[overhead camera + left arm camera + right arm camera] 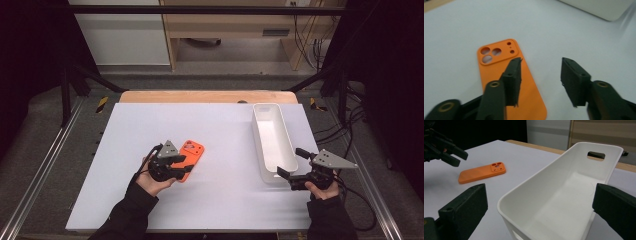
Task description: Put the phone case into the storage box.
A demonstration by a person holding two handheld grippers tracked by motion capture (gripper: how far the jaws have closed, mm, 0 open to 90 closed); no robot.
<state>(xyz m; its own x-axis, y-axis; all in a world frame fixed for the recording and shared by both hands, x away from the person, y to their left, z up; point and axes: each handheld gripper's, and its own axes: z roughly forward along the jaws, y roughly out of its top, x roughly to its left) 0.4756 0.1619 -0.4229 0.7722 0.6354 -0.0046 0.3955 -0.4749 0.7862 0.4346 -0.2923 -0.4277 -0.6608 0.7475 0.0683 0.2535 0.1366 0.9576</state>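
Left claw (pixel 540 75), jaws parted and empty, hangs just above the orange phone case (pixel 509 82); right claw (pixel 539 212), wide open, straddles the white bin's (pixel 564 195) near end.

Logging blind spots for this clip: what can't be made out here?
- Orange phone case: near end hidden by the left gripper in the high view; cut off by the bottom edge in the left gripper view.
- White bin: near wall cut off by the right gripper view's bottom edge.
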